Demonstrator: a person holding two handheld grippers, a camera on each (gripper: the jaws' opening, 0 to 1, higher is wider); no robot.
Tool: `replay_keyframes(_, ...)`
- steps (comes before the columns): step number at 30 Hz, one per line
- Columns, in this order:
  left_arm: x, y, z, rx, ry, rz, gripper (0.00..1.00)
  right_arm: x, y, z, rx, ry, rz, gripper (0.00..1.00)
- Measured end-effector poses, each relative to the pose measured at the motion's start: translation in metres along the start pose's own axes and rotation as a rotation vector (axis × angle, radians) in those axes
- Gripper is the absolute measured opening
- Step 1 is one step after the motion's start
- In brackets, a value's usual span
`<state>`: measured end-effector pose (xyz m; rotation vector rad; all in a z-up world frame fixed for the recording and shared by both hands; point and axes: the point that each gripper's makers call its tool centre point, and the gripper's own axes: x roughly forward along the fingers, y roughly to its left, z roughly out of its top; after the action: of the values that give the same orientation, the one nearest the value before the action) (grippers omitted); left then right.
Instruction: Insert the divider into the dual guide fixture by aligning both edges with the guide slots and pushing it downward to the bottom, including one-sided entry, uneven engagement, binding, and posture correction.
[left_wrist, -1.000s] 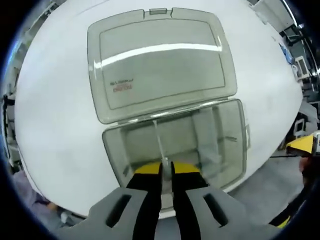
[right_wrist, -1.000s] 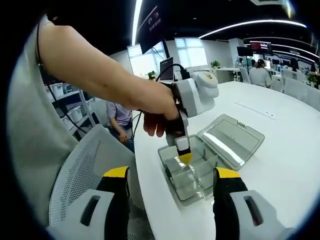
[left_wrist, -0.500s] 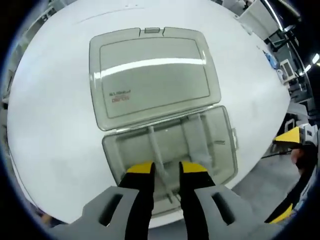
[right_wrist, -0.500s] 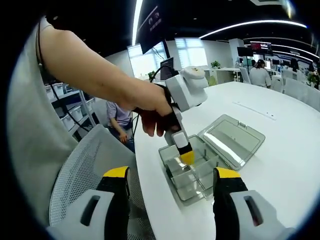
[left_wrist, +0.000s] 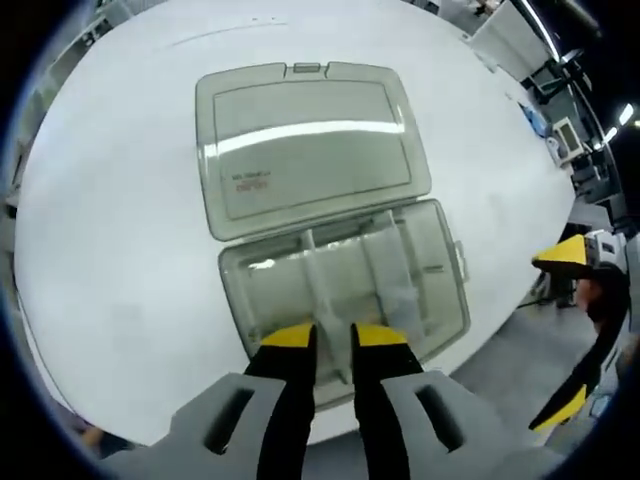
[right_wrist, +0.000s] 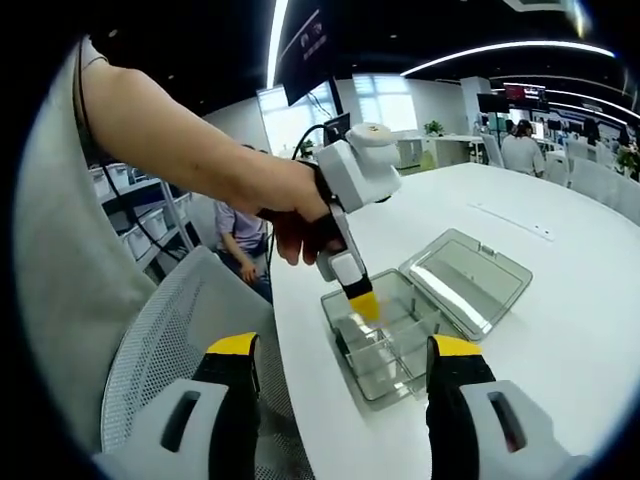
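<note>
Smoky translucent plastic makes up the shallow hinged organiser box (left_wrist: 345, 290), which lies near the edge of the round white bench (left_wrist: 110, 230) with its flat lid (left_wrist: 310, 150) folded fully back. Inside it, a thin clear plastic divider (left_wrist: 322, 290) stands upright across the tray between its two long walls, with more partitions to its right. Above the tray's near edge, the left claw (left_wrist: 333, 336) hangs with its yellow-tipped jaws slightly apart, gripping nothing. In the right gripper view, a person's hand (right_wrist: 300, 215) holds that left claw tip-down over the box, while the right claw (right_wrist: 340, 375) sits well back, jaws wide apart.
</note>
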<state>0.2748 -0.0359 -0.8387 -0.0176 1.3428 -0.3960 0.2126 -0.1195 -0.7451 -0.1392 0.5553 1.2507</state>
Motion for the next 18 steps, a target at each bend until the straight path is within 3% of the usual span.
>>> replay_keyframes(3, 0.003, -0.002, -0.003, 0.003, 0.003, -0.004, 0.03, 0.001, 0.001, 0.000, -0.002, 0.003, 0.001, 0.64)
replay_keyframes(10, 0.005, -0.001, -0.004, -0.039, 0.010, 0.014, 0.01, -0.001, 0.005, 0.001, -0.009, 0.015, -0.003, 0.64)
replay_keyframes(18, 0.005, -0.003, -0.005, -0.010, 0.009, 0.059, 0.00, -0.001, 0.011, 0.003, -0.008, 0.022, -0.009, 0.64)
